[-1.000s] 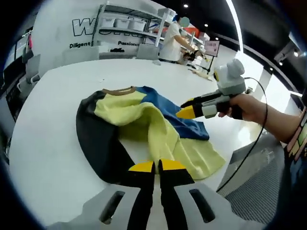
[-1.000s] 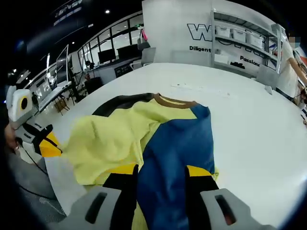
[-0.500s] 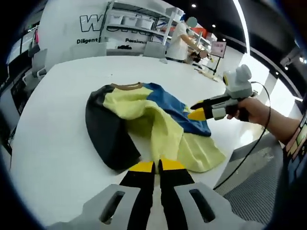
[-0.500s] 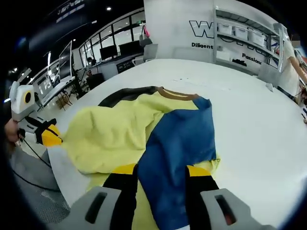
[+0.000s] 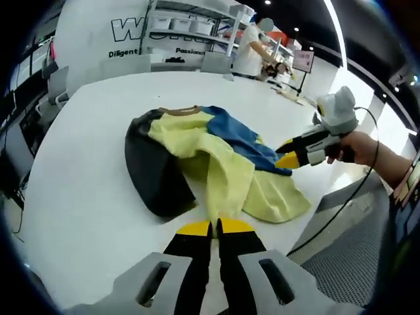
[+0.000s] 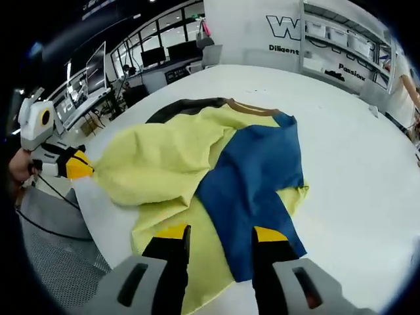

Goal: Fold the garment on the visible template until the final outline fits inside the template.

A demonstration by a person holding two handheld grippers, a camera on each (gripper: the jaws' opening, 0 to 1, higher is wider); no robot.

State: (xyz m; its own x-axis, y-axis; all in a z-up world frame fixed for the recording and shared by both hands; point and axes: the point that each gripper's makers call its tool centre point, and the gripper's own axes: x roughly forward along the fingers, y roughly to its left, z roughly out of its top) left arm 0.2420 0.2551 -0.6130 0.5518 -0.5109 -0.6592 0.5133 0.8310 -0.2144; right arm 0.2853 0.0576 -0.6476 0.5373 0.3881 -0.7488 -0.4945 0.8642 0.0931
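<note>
Here the rumpled yellow, blue and black garment lies between the closed left gripper and parted right gripper.

The shirt is pale yellow in the middle, with a black panel on the left, a blue panel on the right and a brown collar at the far end. It lies on a plain white table. Both grippers have black jaws tipped with yellow.
</note>
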